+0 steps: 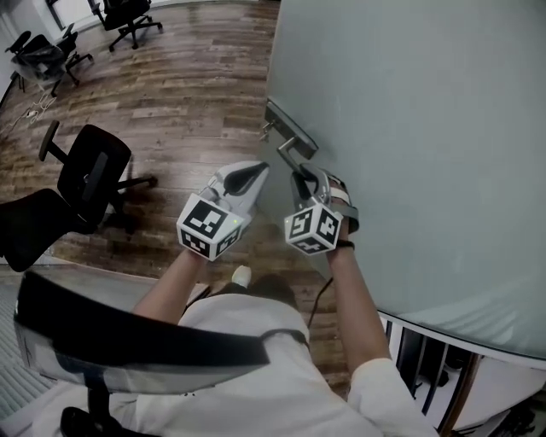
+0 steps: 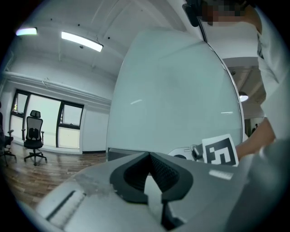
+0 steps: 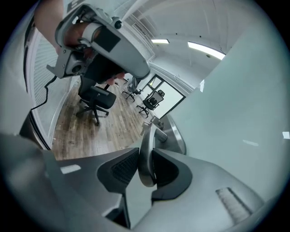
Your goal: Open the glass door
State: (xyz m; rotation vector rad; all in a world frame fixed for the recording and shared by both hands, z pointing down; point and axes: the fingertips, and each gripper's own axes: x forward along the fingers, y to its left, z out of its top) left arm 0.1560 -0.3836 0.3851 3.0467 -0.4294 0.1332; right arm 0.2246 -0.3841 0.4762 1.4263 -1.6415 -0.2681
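Note:
The frosted glass door (image 1: 409,128) fills the right of the head view, with a metal lever handle (image 1: 288,143) on a plate at its left edge. My right gripper (image 1: 300,177) is shut on the free end of that lever. In the right gripper view the grey lever (image 3: 146,149) runs between the two dark pads of the right gripper (image 3: 146,168), which press on it from both sides. My left gripper (image 1: 256,173) hangs just left of the handle, apart from it. In the left gripper view the left gripper (image 2: 148,156) has its tips together and holds nothing, facing the door (image 2: 172,99).
A black office chair (image 1: 85,179) stands on the wooden floor (image 1: 196,94) to the left, and more chairs (image 1: 128,17) stand farther back. A white slatted rail (image 1: 426,358) sits at the lower right by the door's foot. The person's shoe (image 1: 242,275) is below the grippers.

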